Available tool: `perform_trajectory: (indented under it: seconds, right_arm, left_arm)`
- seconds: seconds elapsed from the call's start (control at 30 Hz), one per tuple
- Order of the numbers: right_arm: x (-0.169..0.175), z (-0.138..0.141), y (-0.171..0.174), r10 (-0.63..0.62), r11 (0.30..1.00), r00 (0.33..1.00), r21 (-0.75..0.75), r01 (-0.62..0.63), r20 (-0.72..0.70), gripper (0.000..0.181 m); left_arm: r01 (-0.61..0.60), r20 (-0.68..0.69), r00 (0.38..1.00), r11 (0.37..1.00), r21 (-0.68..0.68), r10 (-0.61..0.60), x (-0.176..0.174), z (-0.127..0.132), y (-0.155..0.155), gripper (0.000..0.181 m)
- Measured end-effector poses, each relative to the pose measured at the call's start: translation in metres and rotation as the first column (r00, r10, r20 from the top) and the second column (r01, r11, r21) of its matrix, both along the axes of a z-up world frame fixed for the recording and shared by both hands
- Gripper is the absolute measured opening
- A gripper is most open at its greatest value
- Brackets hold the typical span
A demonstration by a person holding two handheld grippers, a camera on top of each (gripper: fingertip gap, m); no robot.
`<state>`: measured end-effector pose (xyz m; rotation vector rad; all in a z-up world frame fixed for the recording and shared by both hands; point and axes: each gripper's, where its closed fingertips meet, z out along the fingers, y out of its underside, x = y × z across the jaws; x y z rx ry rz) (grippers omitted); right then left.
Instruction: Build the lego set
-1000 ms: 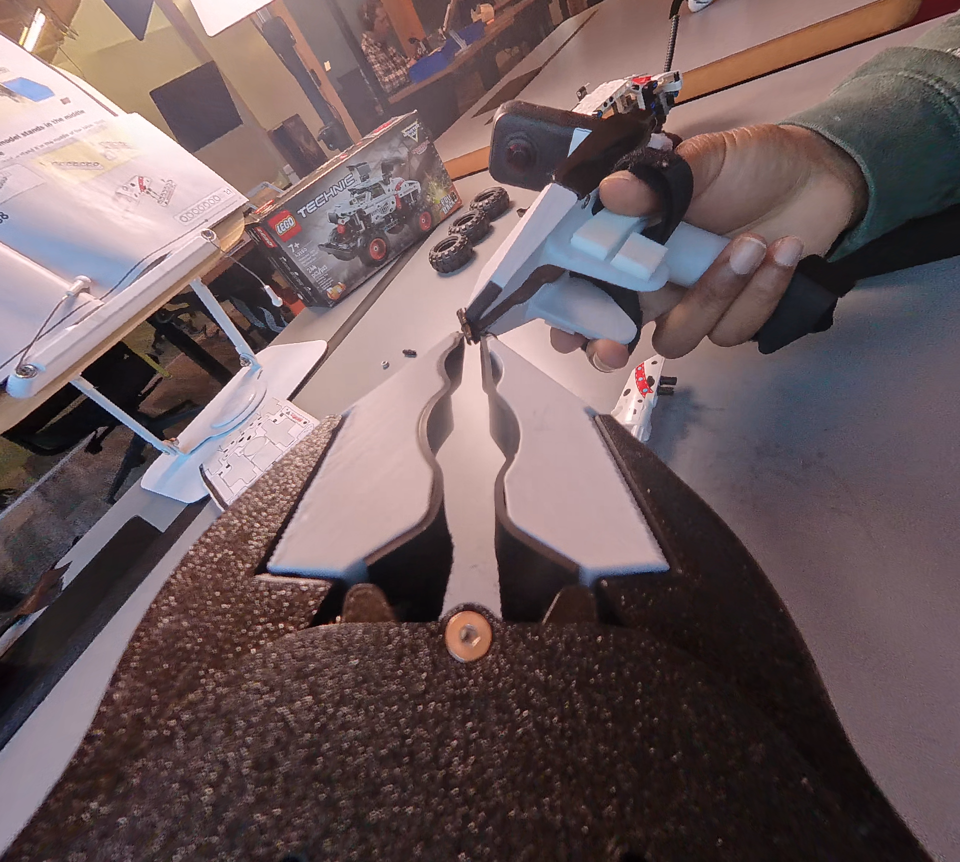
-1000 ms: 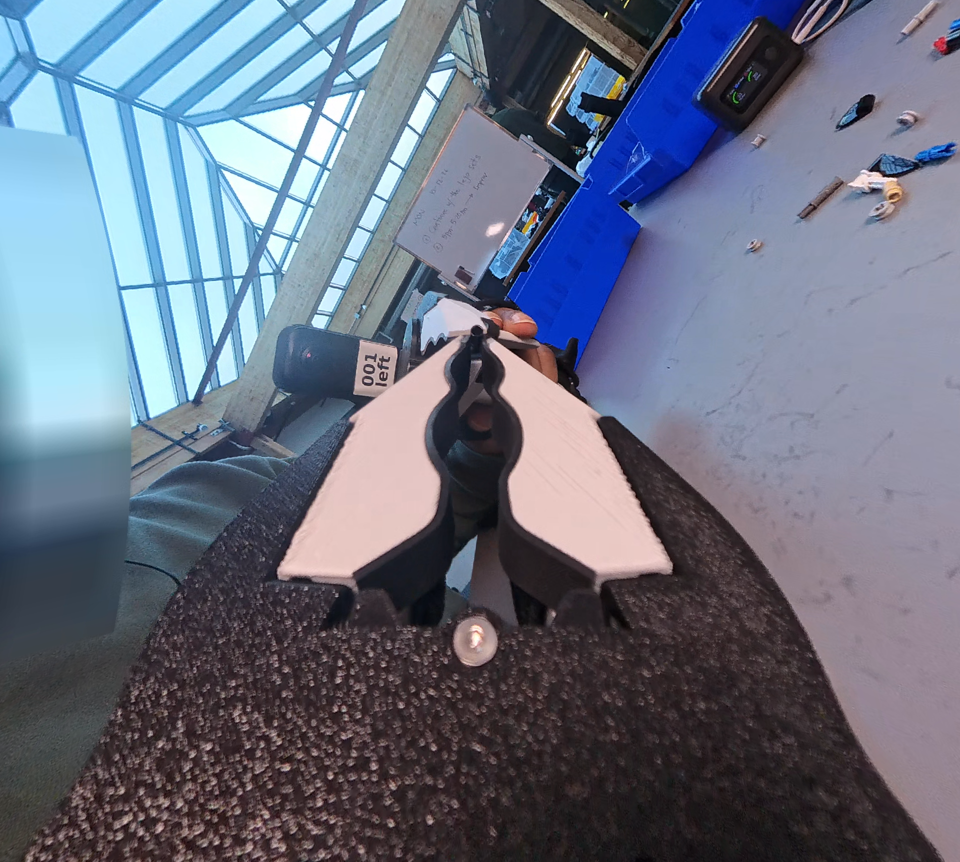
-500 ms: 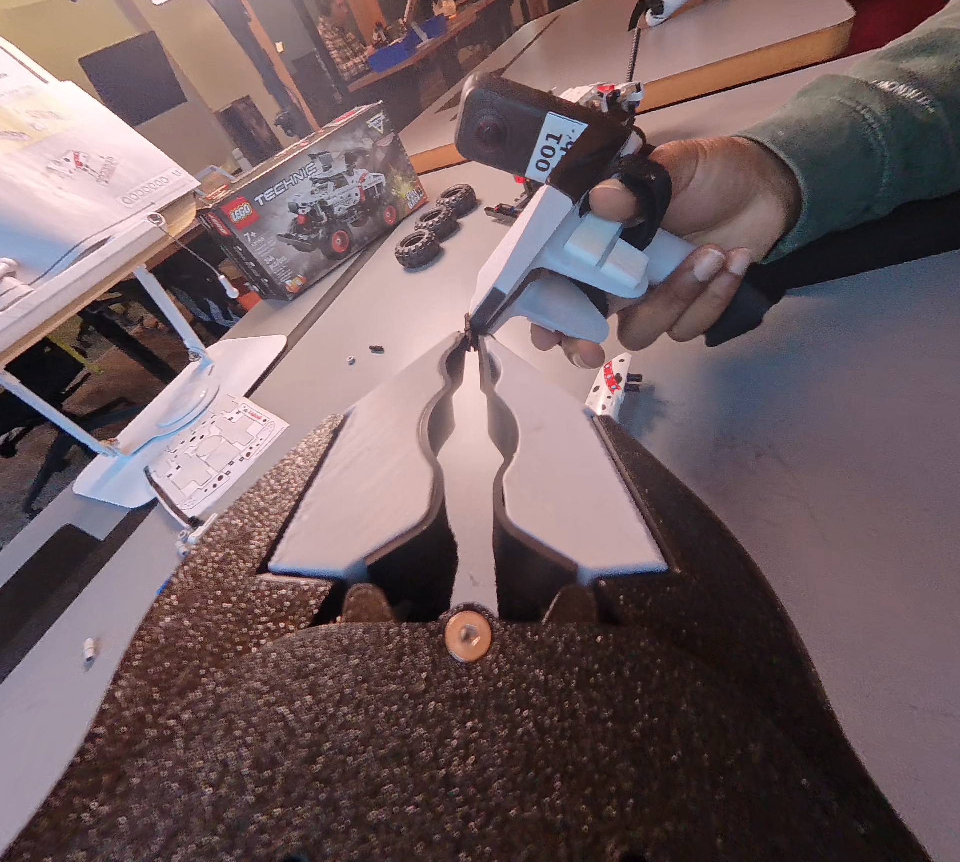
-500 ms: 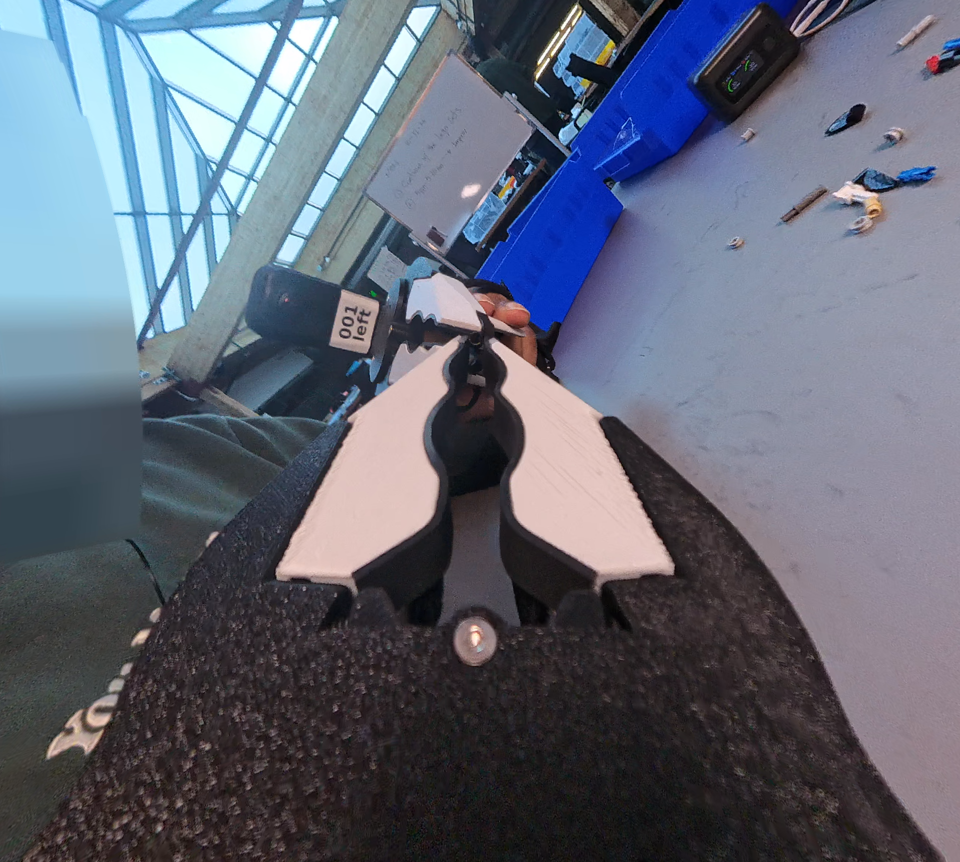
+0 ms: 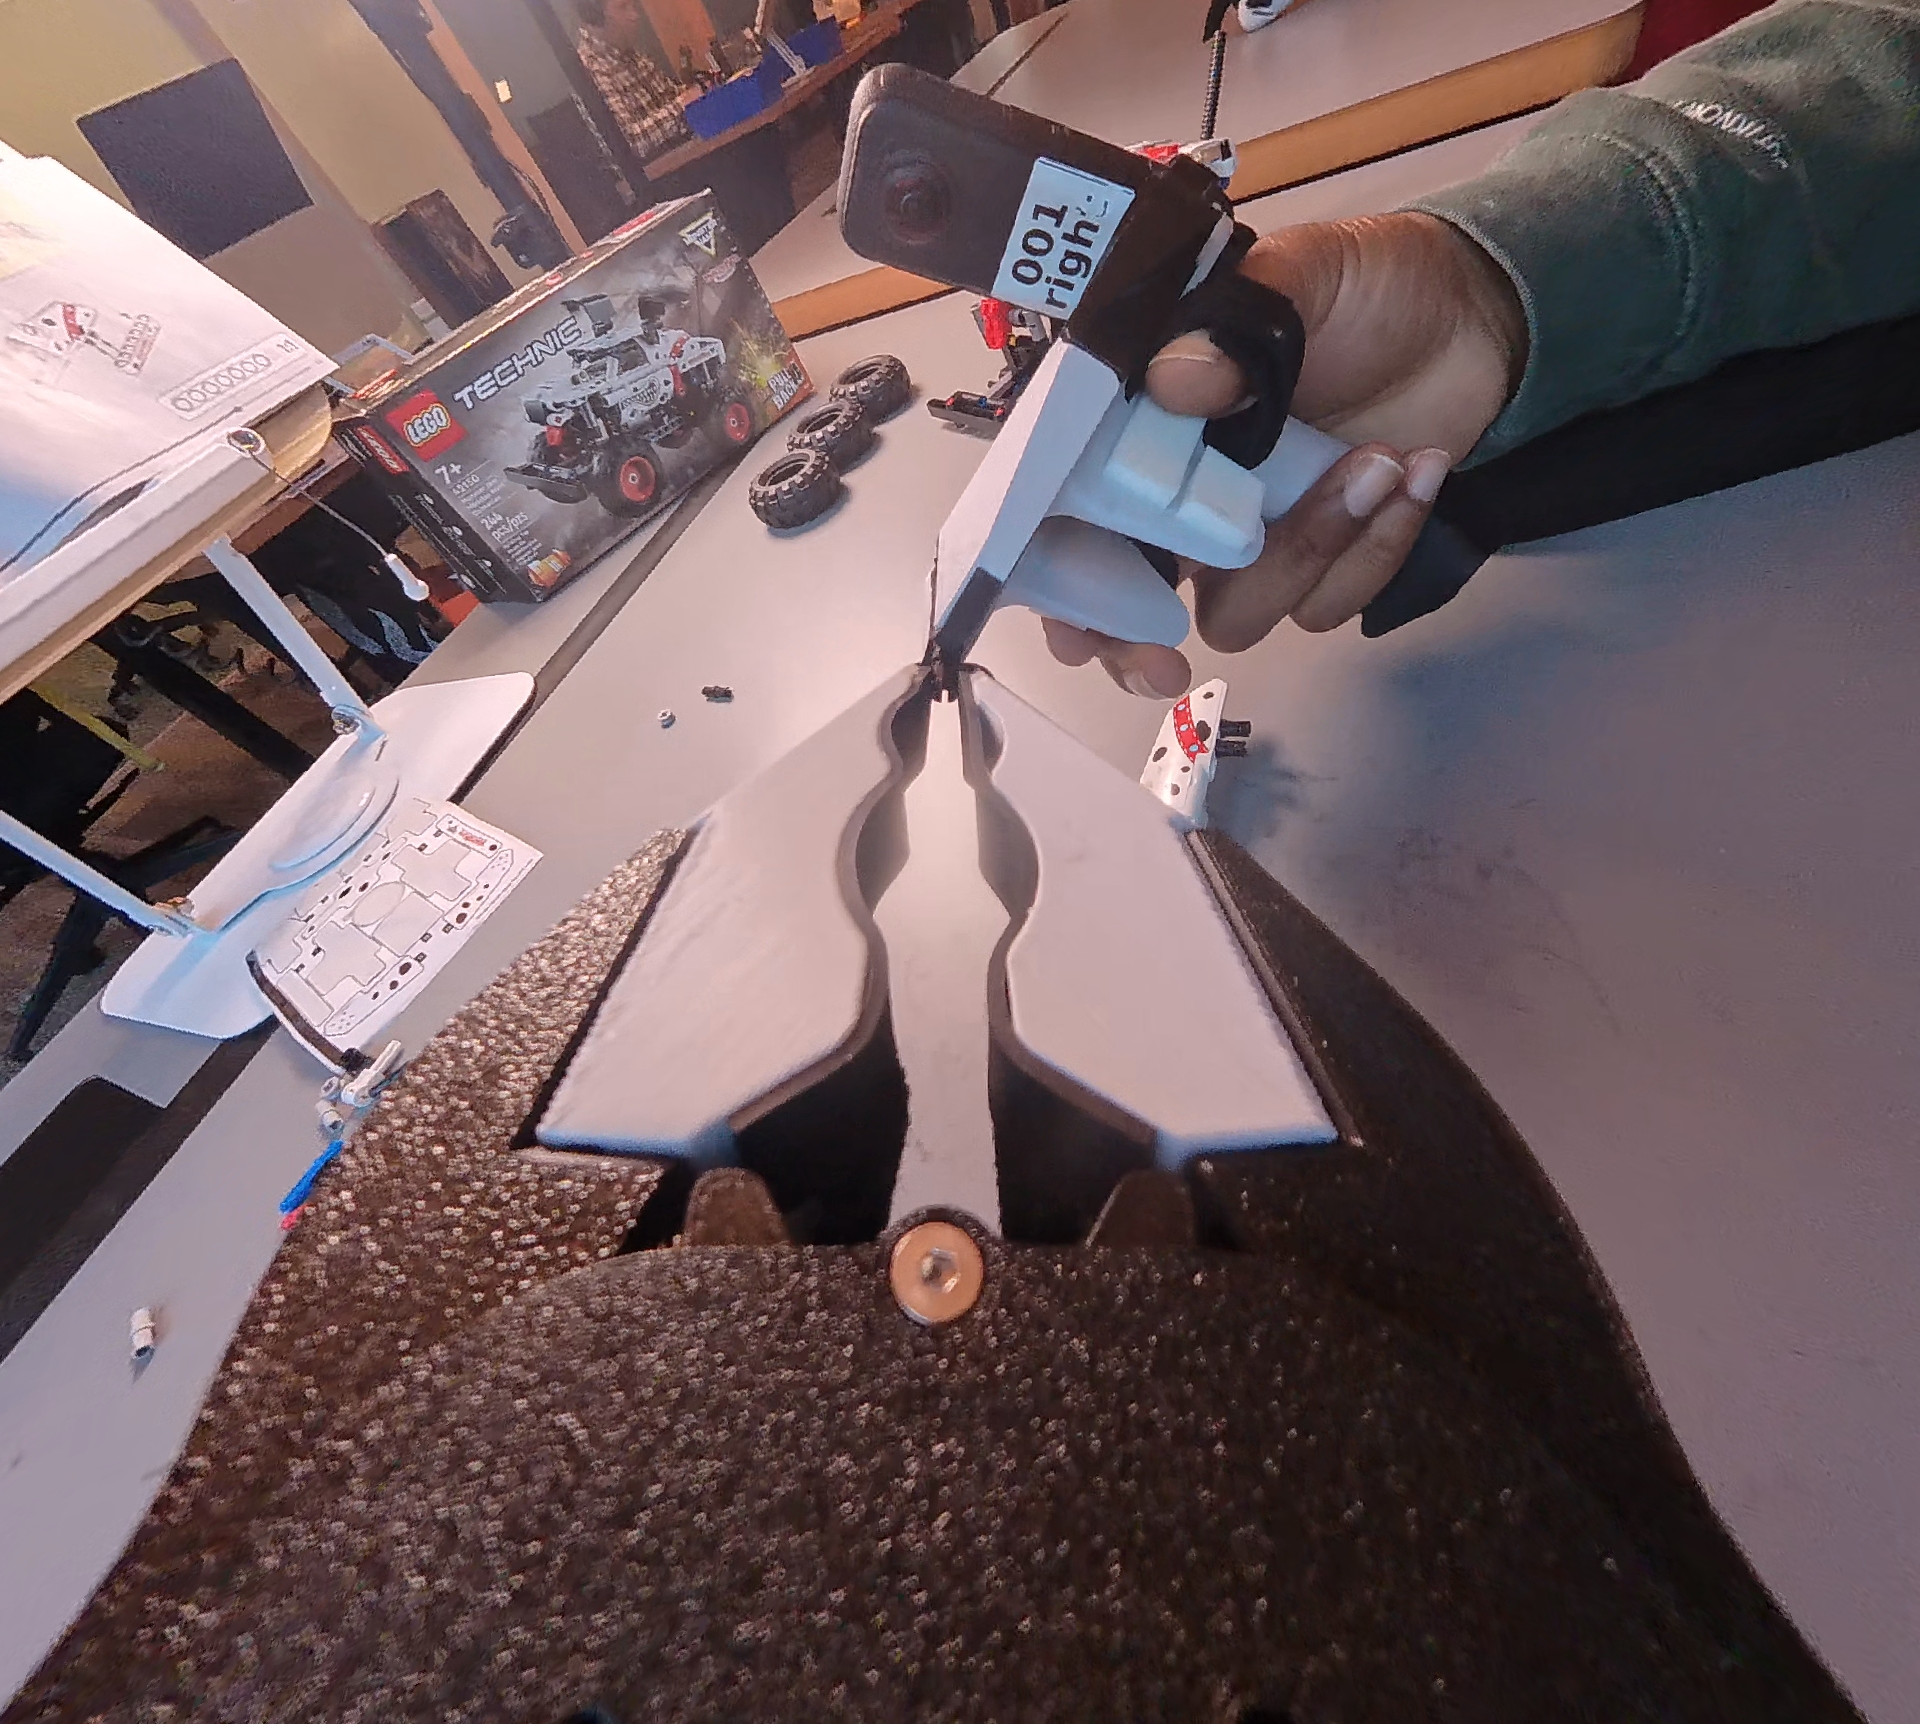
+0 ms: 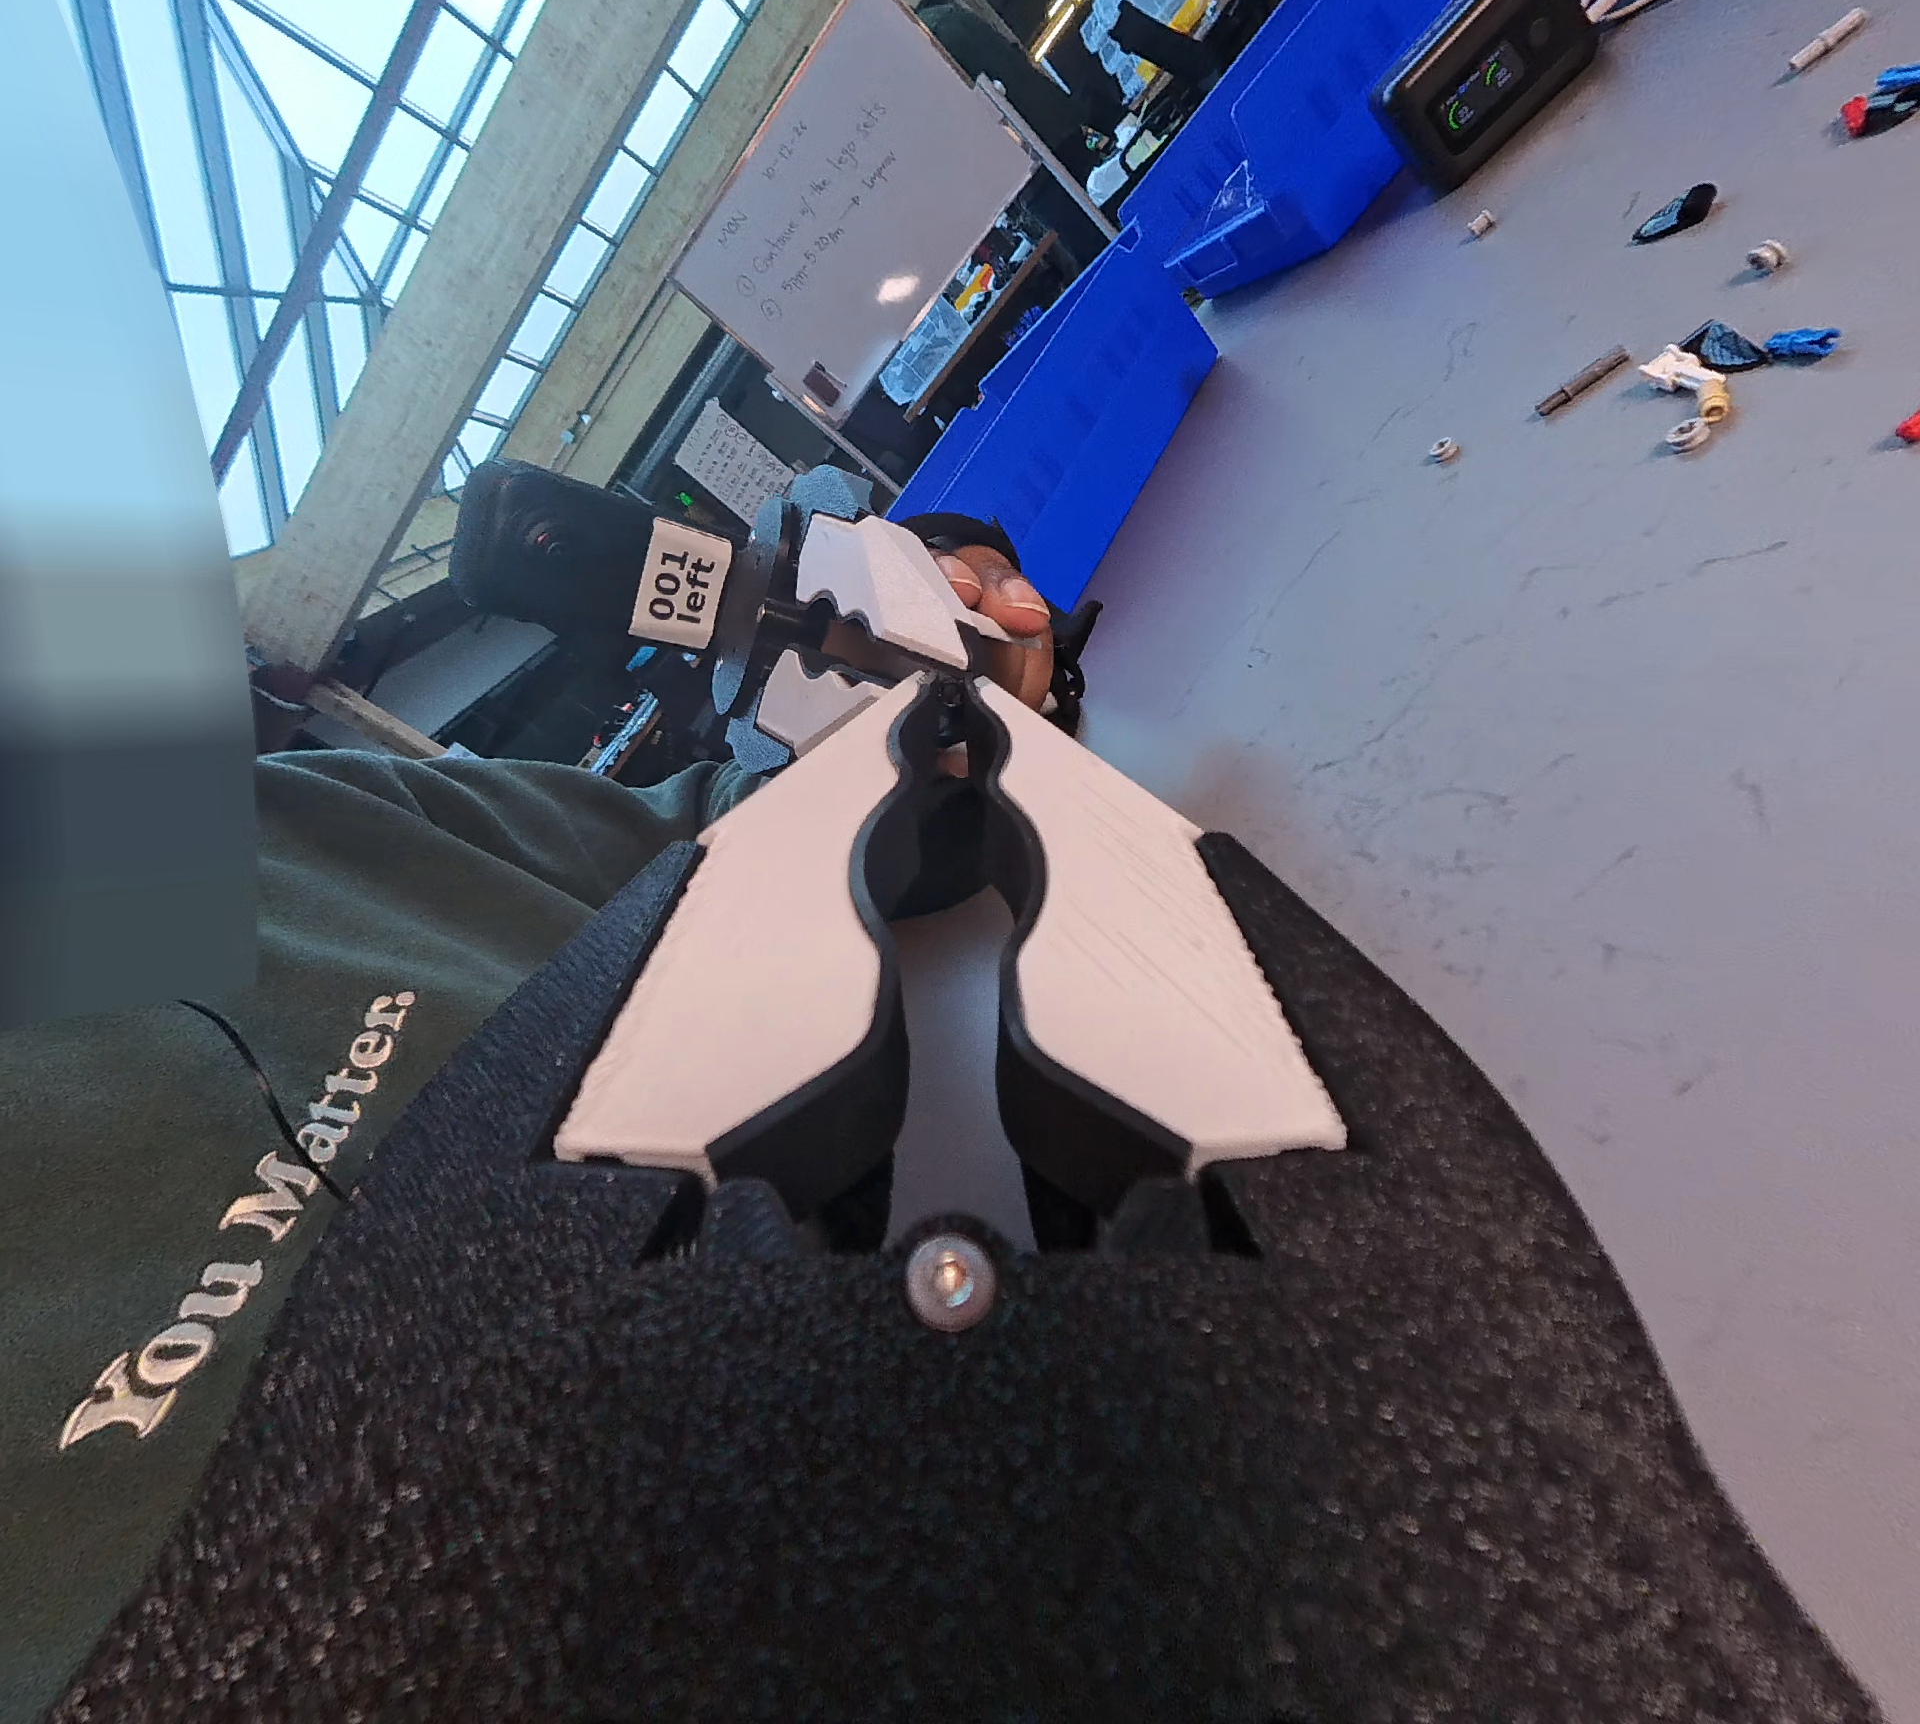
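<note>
While both pairs of jaws are drawn nearly together at the tips, they meet nose to nose above the grey table (image 5: pixel 1558 947). The left gripper (image 5: pixel 940 687) pinches a tiny black piece (image 5: pixel 948 675) between its tips, and the right gripper (image 6: pixel 948 695) has its closed tips on the same small dark piece (image 6: pixel 948 708); which one truly carries it I cannot tell. Just beside the left gripper's right finger lies a white lego panel (image 5: pixel 1184 755) with red marks. Farther off stand three black tyres (image 5: pixel 826 438), the lego box (image 5: pixel 582 407) and a part-built model (image 5: pixel 1003 355) behind the right gripper. Loose small pieces (image 6: pixel 1683 375) lie scattered near blue bins (image 6: pixel 1091 417) in the right wrist view. Compared with a second ago, the grippers are held tip to tip as before, but the left view has swung down and the instruction booklet (image 5: pixel 94 386) sits farther left.
</note>
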<state>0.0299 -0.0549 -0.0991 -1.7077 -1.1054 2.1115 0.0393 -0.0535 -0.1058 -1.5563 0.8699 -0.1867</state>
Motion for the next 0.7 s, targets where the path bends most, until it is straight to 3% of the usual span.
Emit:
perform_trajectory:
  seconds: [0.2, 0.27, 0.33, 0.4, 0.47, 0.53, 0.6, 0.7]
  right_arm:
    - [0.000, -0.004, 0.002, 0.003, 1.000, 1.000, -0.030, -0.002, 0.022, 0.004]
    - [0.001, -0.005, 0.002, 0.007, 0.998, 1.000, 0.062, -0.009, 0.029, 0.005]
    - [0.005, -0.009, 0.003, 0.023, 0.965, 0.999, 0.260, -0.035, 0.049, 0.025]
    - [0.013, -0.022, 0.011, 0.033, 0.852, 0.993, 0.517, -0.088, 0.114, 0.030]
    - [0.030, -0.050, 0.022, 0.042, 0.640, 0.969, 0.738, -0.213, 0.243, 0.035]
    - [0.051, -0.076, 0.026, 0.076, 0.484, 0.917, 0.790, -0.377, 0.392, 0.046]
    - [0.060, -0.096, 0.034, 0.046, 0.406, 0.866, 0.783, -0.472, 0.498, 0.054]
    - [0.062, -0.107, 0.029, 0.052, 0.416, 0.830, 0.744, -0.523, 0.555, 0.050]
  left_arm:
    - [-0.002, -0.014, 1.000, 1.000, -0.029, 0.002, 0.000, -0.004, 0.002, 0.004]
    - [0.013, 0.048, 0.999, 0.997, -0.077, -0.009, -0.001, -0.004, 0.002, 0.004]
    - [-0.005, 0.091, 0.996, 0.992, -0.127, 0.017, -0.009, -0.005, 0.006, 0.003]
    - [-0.039, 0.099, 0.994, 0.985, -0.170, 0.056, -0.020, -0.009, 0.010, 0.004]
    - [-0.071, 0.079, 0.993, 0.972, -0.226, 0.091, -0.028, -0.018, 0.013, 0.004]
    - [-0.092, 0.046, 0.993, 0.960, -0.266, 0.108, -0.032, -0.027, 0.014, 0.004]
    - [-0.090, 0.024, 0.995, 0.951, -0.294, 0.102, -0.031, -0.035, 0.014, 0.004]
    - [-0.074, -0.015, 0.997, 0.940, -0.334, 0.074, -0.025, -0.046, 0.011, 0.004]
